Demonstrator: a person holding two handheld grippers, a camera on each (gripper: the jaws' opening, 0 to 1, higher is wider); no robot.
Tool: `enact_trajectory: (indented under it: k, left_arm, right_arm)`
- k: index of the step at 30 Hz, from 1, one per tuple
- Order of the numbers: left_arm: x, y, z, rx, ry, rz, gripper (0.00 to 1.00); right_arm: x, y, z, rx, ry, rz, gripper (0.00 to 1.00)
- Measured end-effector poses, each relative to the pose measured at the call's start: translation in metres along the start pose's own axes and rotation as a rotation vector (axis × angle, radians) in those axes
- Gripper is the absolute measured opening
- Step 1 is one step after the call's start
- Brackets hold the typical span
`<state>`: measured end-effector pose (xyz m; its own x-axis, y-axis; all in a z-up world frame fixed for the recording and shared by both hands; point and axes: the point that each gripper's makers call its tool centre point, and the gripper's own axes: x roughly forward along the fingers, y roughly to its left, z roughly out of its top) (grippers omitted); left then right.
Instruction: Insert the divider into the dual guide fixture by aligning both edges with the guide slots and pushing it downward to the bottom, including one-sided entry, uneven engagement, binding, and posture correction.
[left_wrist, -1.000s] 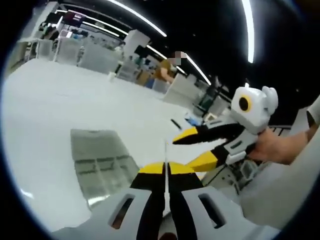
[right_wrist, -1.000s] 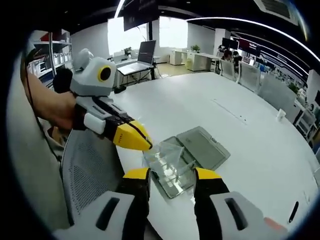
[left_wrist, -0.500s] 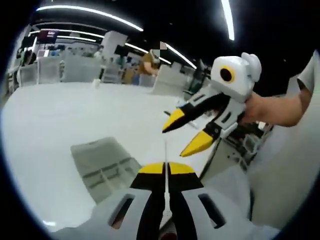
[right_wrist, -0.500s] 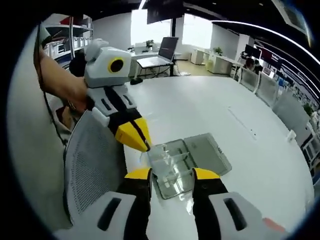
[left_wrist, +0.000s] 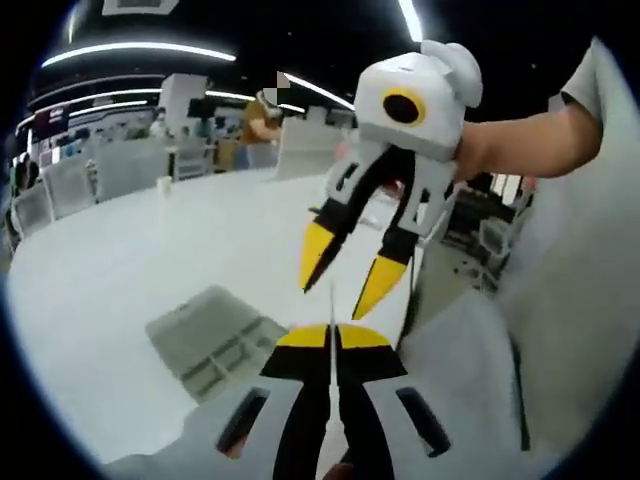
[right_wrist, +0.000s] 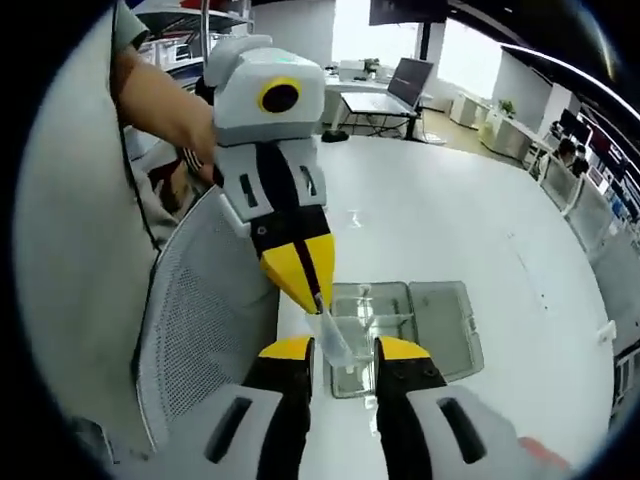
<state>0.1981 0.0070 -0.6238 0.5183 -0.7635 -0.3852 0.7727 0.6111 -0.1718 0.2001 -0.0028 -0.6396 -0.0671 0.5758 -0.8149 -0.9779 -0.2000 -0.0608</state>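
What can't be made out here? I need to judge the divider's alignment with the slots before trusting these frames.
- Divider lower edge, right gripper view: clear plastic blends into the clear fixture, so slot engagement is unreadable.
- Divider, left gripper view: seen edge-on as a thin line between the shut left gripper.
- Fixture's near end, both views: hidden behind gripper jaws.
- Right gripper: open, holding nothing.

A white-bodied right claw (left_wrist: 345, 272) with black arms and yellow tips, upper centre; the left claw (right_wrist: 305, 282) matches; a pale short sleeve (left_wrist: 600, 75) at upper right.
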Motion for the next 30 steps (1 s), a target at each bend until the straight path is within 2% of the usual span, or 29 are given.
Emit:
enact_trajectory:
  k: [7, 11, 24, 30]
  left_arm:
    - [-0.002, 0.001, -0.002, 0.061, 0.029, -0.011, 0.0]
    - [-0.001, -0.001, -0.003, 0.094, 0.041, -0.016, 0.0]
    - [0.002, -0.004, 0.0, 0.184, 0.067, -0.025, 0.0]
    - [0.002, -0.003, -0.003, 0.212, 0.087, -0.034, 0.0]
  right_arm:
    - [0.005, -0.002, 0.005, -0.04, 0.015, 0.031, 0.12]
    - [0.008, 0.0, 0.004, -0.058, 0.036, 0.071, 0.09]
    - [0.013, 0.004, 0.002, -0.103, 0.087, 0.138, 0.0]
    - [0.015, 0.005, 0.003, -0.121, 0.104, 0.156, 0.0]
